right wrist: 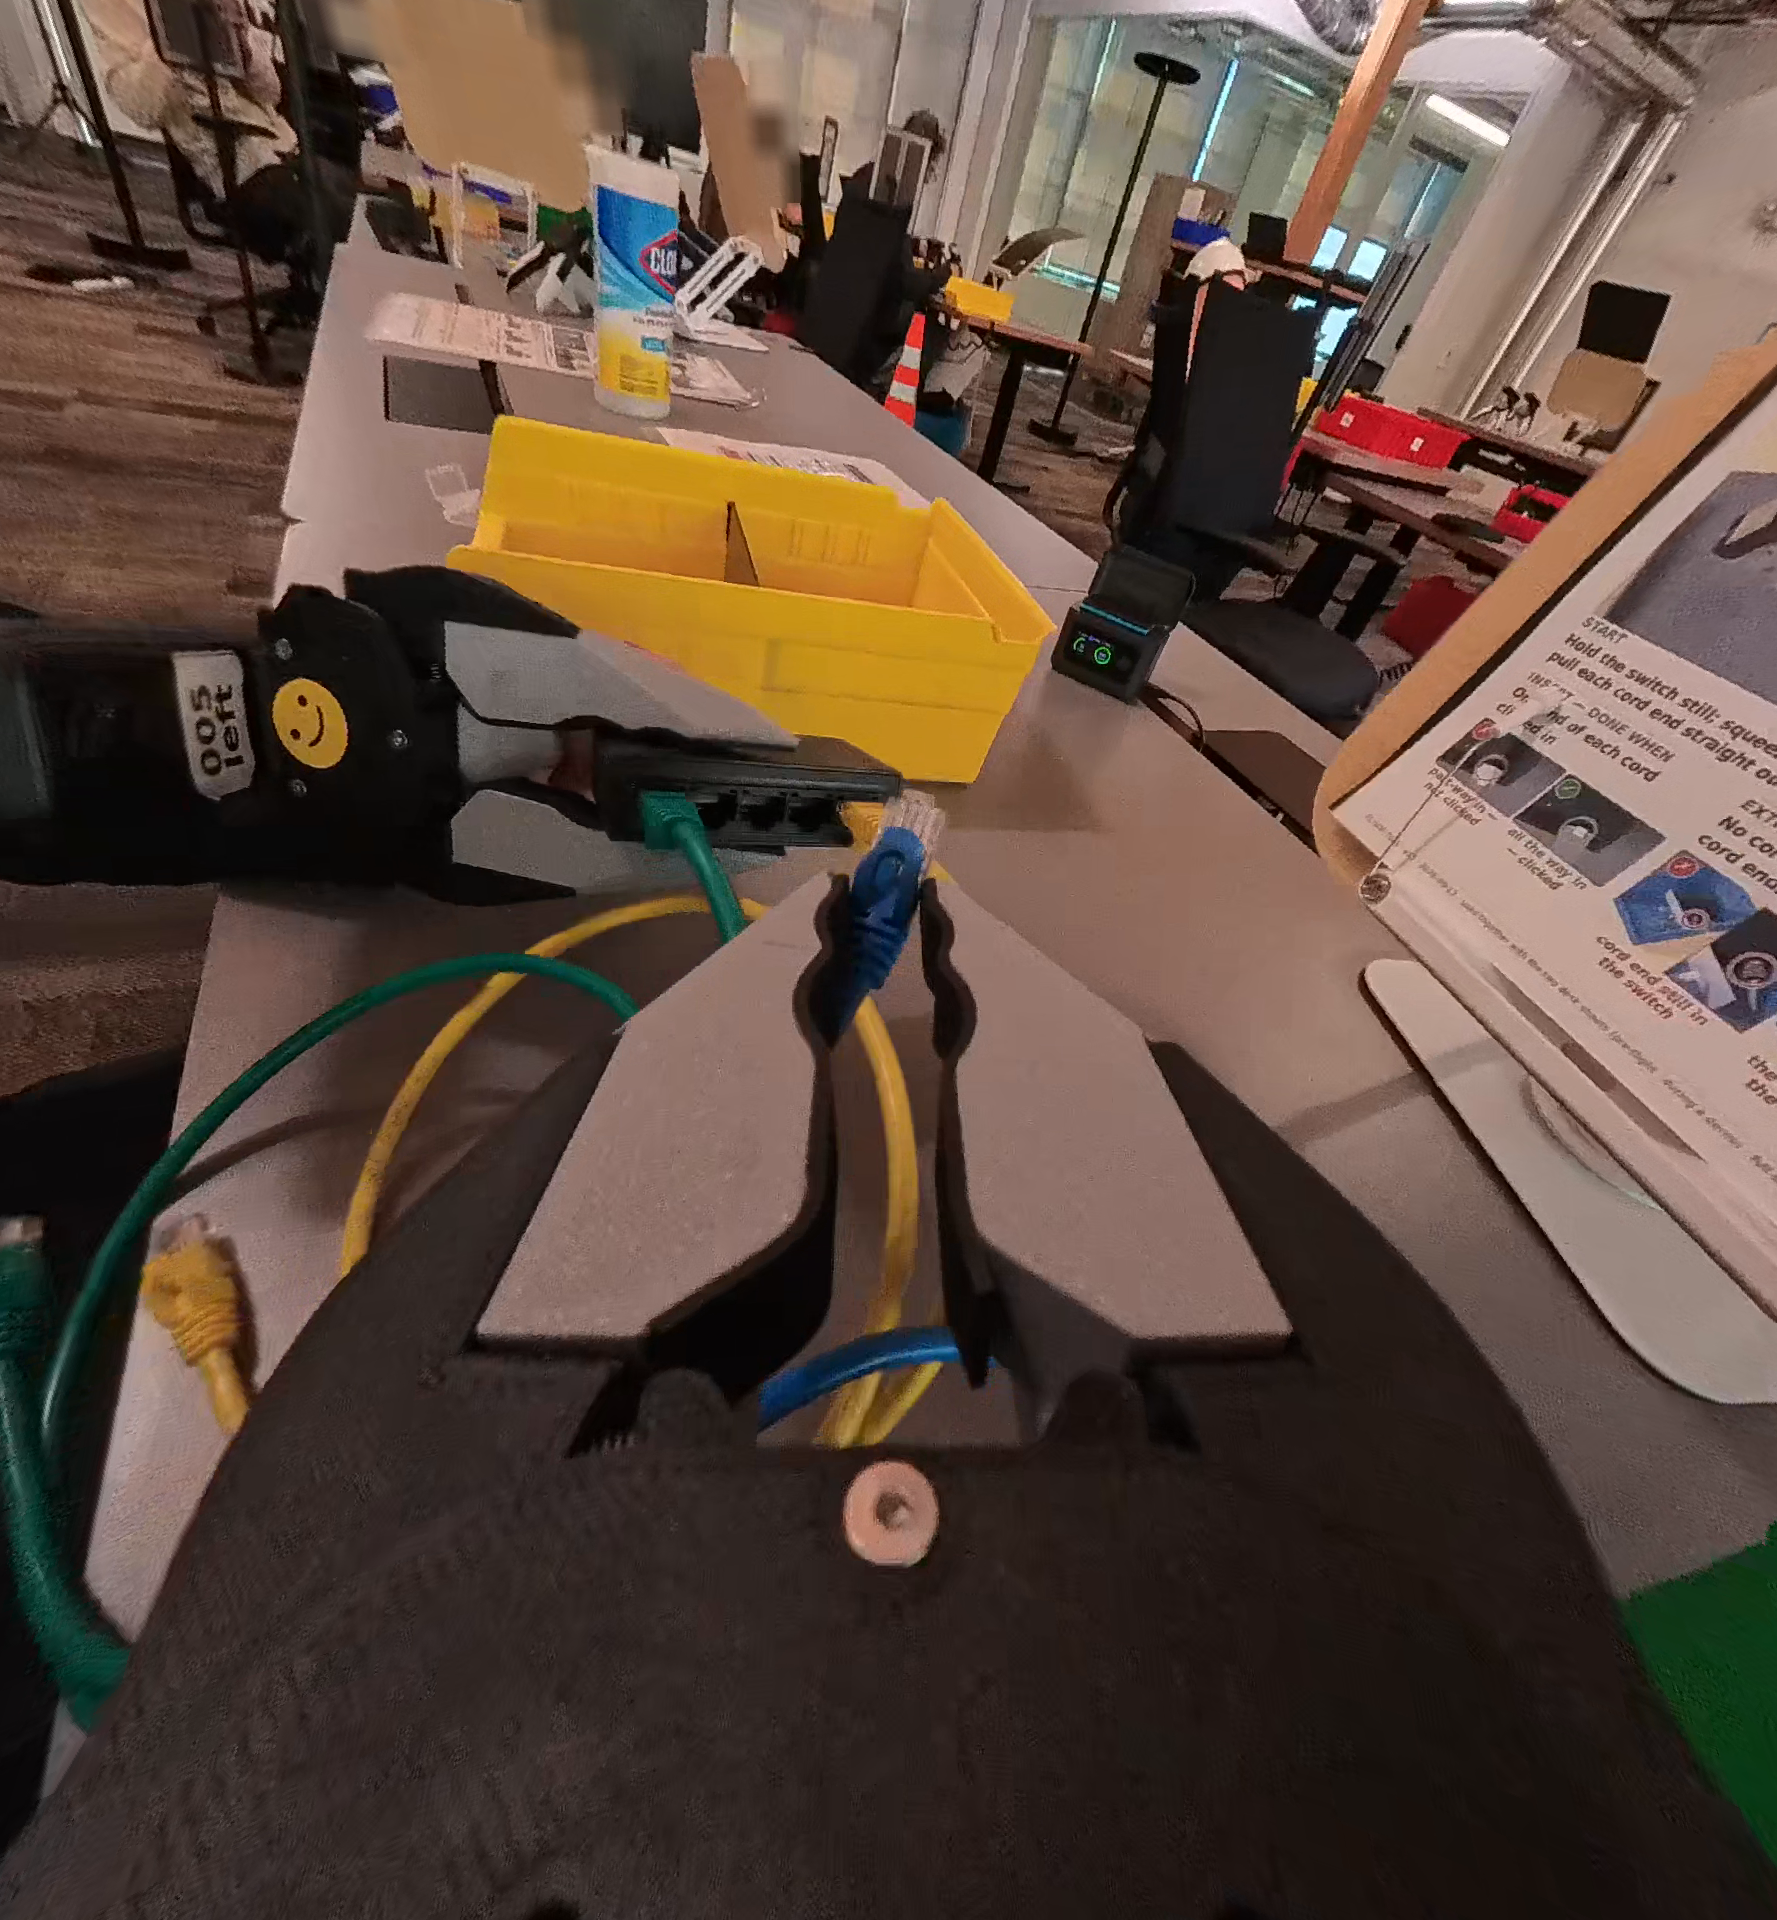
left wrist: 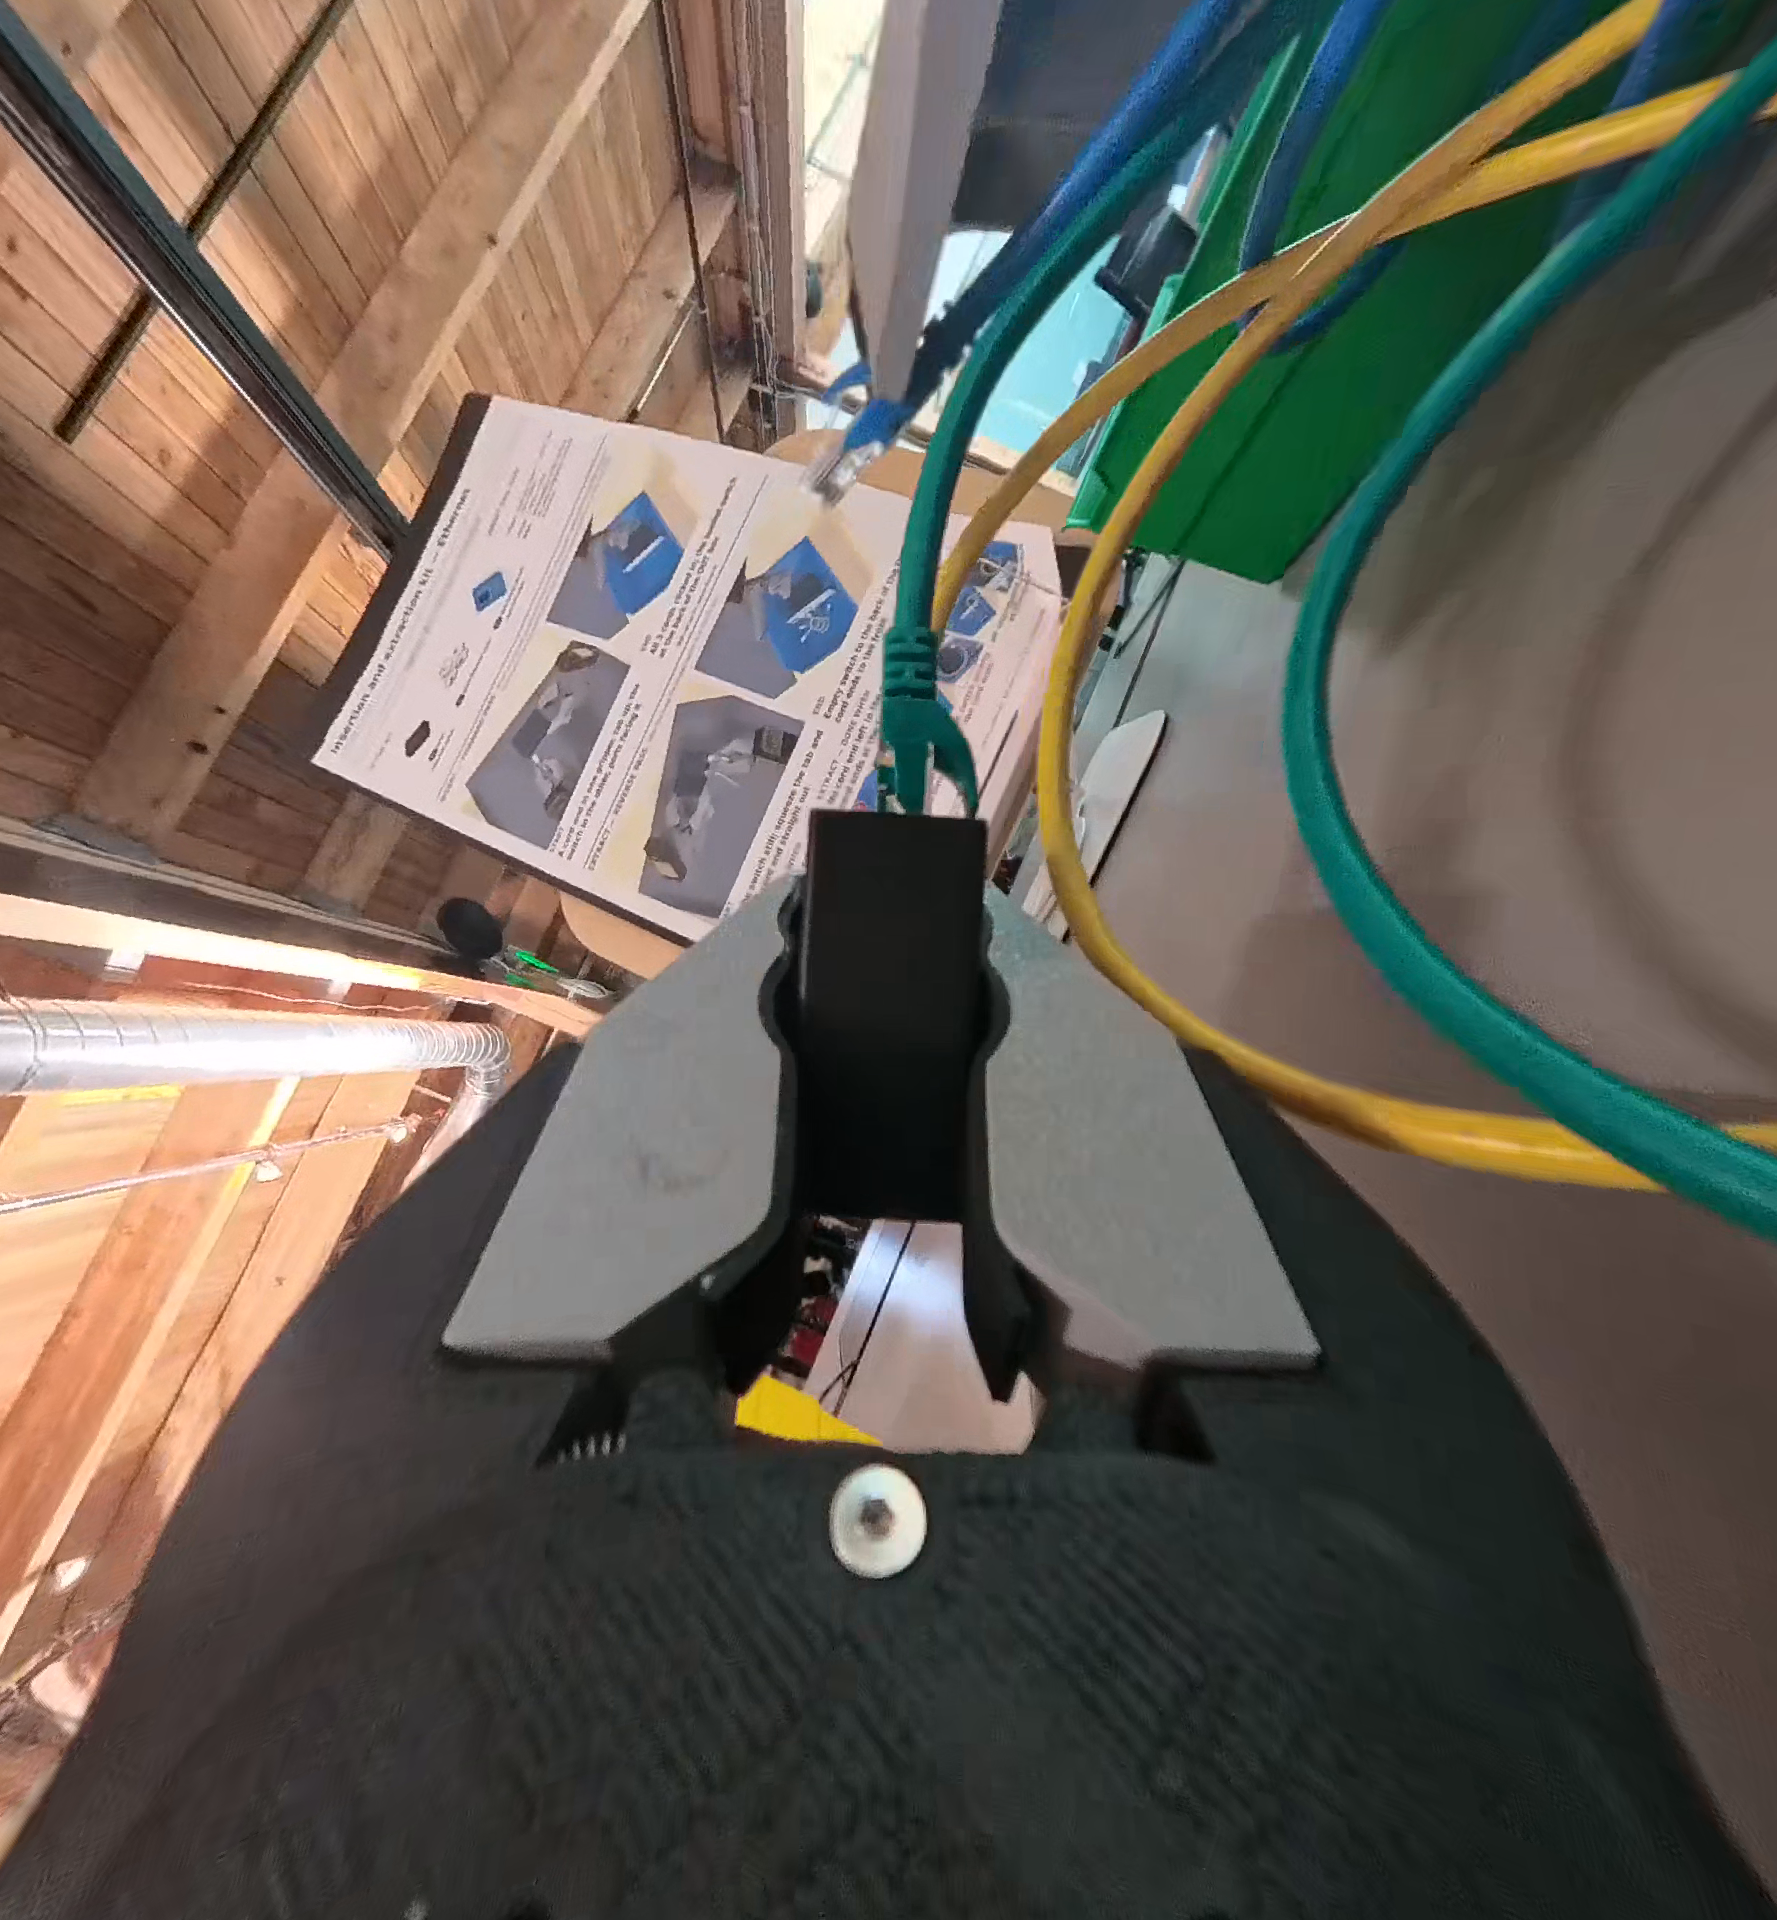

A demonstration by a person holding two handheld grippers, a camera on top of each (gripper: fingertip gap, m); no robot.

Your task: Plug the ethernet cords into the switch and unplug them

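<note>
My left gripper (left wrist: 894, 904) is shut on the black switch (left wrist: 889, 1018), holding it by its body; in the right wrist view it (right wrist: 692, 790) comes in from the left with the switch (right wrist: 759, 774) just above the table, ports facing me. A green cord (right wrist: 681, 836) is plugged into the left port, and a yellow plug (right wrist: 860, 821) sits at the right end. My right gripper (right wrist: 882, 894) is shut on the blue cord (right wrist: 879, 914), its clear tip pointing at the switch, just short of the ports. The blue plug also shows in the left wrist view (left wrist: 848, 457).
A yellow bin (right wrist: 759, 623) stands right behind the switch. An instruction sheet on a stand (right wrist: 1642, 831) is at the right. Loose green (right wrist: 1, 1278) and yellow (right wrist: 193, 1299) cord ends lie at the near left of the grey table (right wrist: 1123, 883). A small black device (right wrist: 1118, 634) and a wipes canister (right wrist: 635, 281) are farther back. Some 9 cm of space lies between my two pairs of fingers.
</note>
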